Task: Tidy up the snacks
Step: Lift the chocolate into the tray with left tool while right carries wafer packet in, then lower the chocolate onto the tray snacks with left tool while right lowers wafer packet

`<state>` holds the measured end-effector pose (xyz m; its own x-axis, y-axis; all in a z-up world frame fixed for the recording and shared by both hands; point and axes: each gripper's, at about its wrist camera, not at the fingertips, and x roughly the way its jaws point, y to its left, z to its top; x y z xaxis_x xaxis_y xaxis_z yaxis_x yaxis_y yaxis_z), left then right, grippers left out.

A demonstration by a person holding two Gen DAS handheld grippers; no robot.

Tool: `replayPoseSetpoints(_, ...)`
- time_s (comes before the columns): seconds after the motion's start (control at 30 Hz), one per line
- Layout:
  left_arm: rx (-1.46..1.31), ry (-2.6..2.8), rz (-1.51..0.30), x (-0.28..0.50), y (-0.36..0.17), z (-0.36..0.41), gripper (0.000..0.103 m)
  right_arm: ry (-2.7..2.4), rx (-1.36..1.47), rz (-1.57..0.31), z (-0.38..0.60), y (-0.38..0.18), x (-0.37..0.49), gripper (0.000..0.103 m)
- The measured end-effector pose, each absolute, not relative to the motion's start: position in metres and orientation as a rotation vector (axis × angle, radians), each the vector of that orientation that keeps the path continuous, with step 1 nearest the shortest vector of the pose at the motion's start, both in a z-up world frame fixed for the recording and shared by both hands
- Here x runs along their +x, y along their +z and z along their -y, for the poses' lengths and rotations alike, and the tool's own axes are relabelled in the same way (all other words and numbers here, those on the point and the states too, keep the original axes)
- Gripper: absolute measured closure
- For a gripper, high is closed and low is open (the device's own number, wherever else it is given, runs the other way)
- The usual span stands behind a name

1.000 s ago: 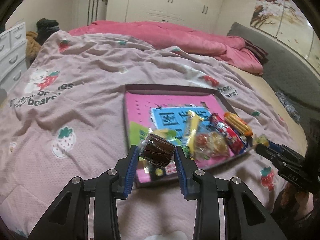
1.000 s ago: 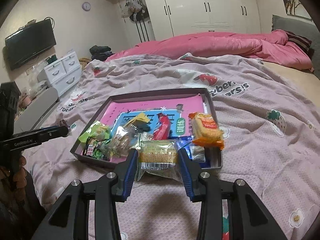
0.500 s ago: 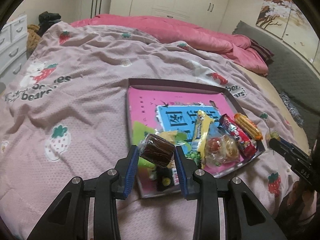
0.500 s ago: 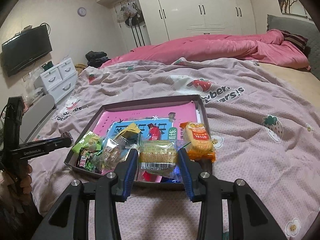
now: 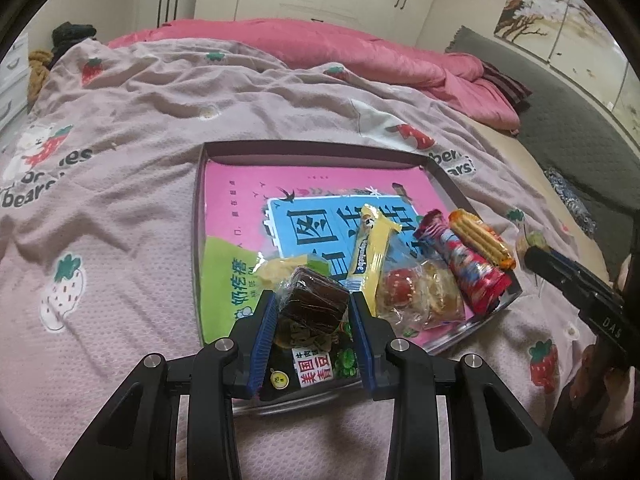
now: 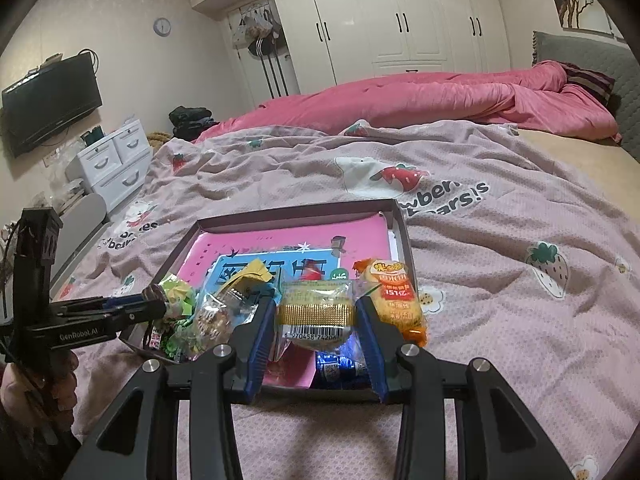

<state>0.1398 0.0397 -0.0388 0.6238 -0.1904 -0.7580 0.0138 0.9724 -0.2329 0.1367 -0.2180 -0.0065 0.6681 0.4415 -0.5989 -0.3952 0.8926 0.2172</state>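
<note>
Blue pads: both grippers carry blue ribbed pads on black fingers, each pair pressed against a wrapped snack.
Left gripper (image 5: 313, 312): clamped on a dark brown wrapped cake (image 5: 314, 300), held over the near edge of the tray.
Right gripper (image 6: 316, 320): clamped on a clear-wrapped golden biscuit pack (image 6: 318, 312) with a barcode strip, over the tray's near side.
Tray (image 5: 320, 150): shallow, dark-rimmed, lying on the bed; a pink and blue printed book (image 5: 248, 200) lines its floor.
Snacks in tray: a yellow bar (image 5: 370, 252) lies lengthwise, a red tube packet (image 5: 464, 266) beside it, an orange ridged cracker pack (image 5: 480, 238) against the far-right rim, and a clear bag of sweets (image 5: 420, 296) nearer the left gripper.
Under the left gripper: a green and black packet (image 5: 316, 364) lies flat in the tray's corner.
Bedspread (image 6: 520, 260): mauve with a strawberry print, rumpled around the tray.
Beyond: a pink duvet (image 6: 420, 96) is bunched along the far side of the bed.
</note>
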Motion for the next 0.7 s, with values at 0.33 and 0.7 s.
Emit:
replayPoseSetpoints(0.33, -0.197, -0.125, -0.911, 0.146, -0.048, -0.033, 0.065, 0.476, 0.051, -0.710, 0.212, -0.013, 0.144, 0.061)
replayPoseSetpoints(0.7, -0.185, -0.128, -0.913, 0.147, -0.048, -0.031, 0.065, 0.506, -0.014, -0.711, 0.192, -0.019, 0.144, 0.061)
